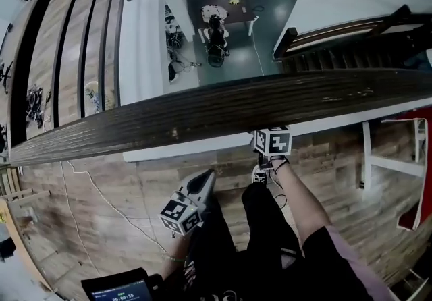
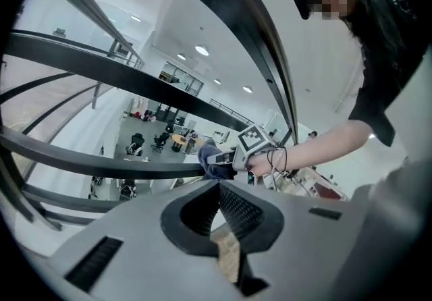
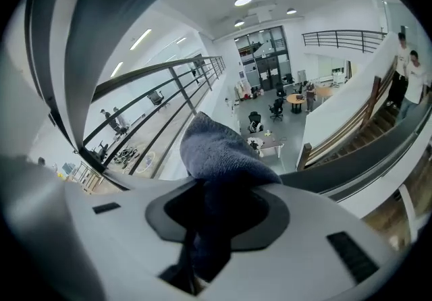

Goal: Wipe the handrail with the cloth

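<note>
Low at the left, the left gripper (image 1: 204, 181) hangs beneath the handrail (image 1: 223, 107), its jaws pressed together on nothing. Further right, the right gripper (image 3: 208, 206) is clamped on the grey-blue cloth (image 3: 219, 151), up by the rail's near edge; contact is unclear. A good wipe probably means spreading the cloth flat on the wooden top, pressing firmly, and drawing it along the grain in long overlapping strokes.

The handrail (image 1: 223, 107) is grained wood, the cloth (image 3: 219, 151) fuzzy.
</note>
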